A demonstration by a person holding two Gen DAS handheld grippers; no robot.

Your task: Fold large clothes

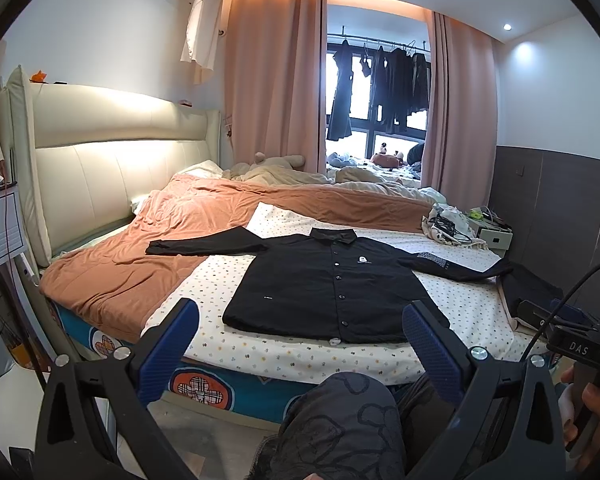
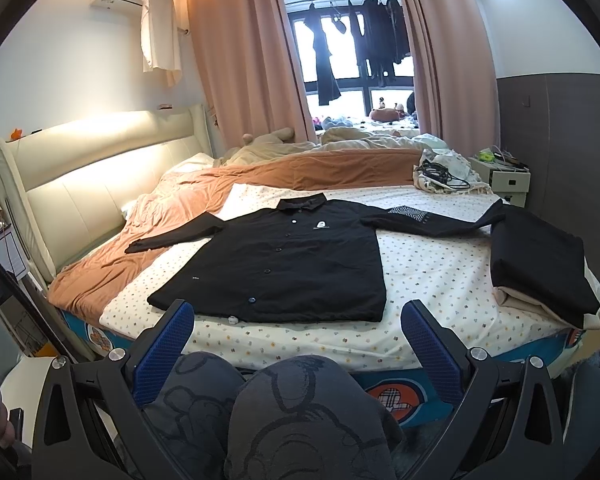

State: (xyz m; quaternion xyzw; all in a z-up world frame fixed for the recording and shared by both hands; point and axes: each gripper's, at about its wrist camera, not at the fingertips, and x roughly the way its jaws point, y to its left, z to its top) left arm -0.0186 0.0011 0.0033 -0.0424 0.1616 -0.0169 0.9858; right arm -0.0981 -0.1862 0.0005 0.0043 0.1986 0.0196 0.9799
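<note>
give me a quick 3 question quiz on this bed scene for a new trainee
1. True or false: the black shirt lies spread flat, front up, both sleeves out.
2. What lies at the right edge of the bed? A) folded dark clothes B) a laptop C) shoes
3. Fill in: both the left gripper and the right gripper are ____ and hold nothing.

Key
1. True
2. A, the folded stack
3. open

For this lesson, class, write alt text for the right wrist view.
A black button-up shirt lies flat, face up, sleeves spread, on a dotted sheet. The open right tool sits in front of it, holding nothing; folded dark clothes are stacked at the right.
</note>
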